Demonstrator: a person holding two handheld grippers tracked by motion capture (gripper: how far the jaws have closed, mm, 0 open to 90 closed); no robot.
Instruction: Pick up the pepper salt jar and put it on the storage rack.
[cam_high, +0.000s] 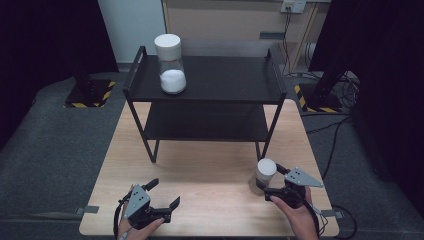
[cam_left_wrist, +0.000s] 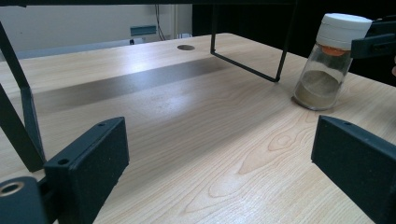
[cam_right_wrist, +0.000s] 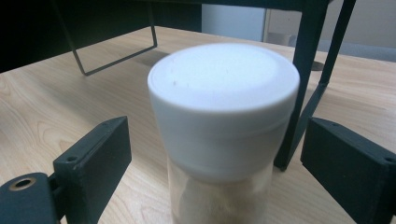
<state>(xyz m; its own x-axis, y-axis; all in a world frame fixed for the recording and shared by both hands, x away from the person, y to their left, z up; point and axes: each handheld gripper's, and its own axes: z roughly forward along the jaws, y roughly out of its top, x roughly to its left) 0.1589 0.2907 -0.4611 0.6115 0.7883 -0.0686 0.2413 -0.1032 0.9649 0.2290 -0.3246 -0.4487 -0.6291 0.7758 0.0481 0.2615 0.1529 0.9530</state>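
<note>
The wooden table (cam_high: 200, 170) has lots of open room in the middle, in front of the black shelf rack (cam_high: 205, 92). The rack's thin legs block the far part. On the right, a jar with a white lid (cam_high: 264, 176) stands in the way. A taller jar (cam_high: 171, 64) takes the rack's top left corner.

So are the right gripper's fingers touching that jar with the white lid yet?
Apart. The right gripper view shows wood-grain table in clear gaps between both fingers and the jar; the right gripper straddles it.
</note>
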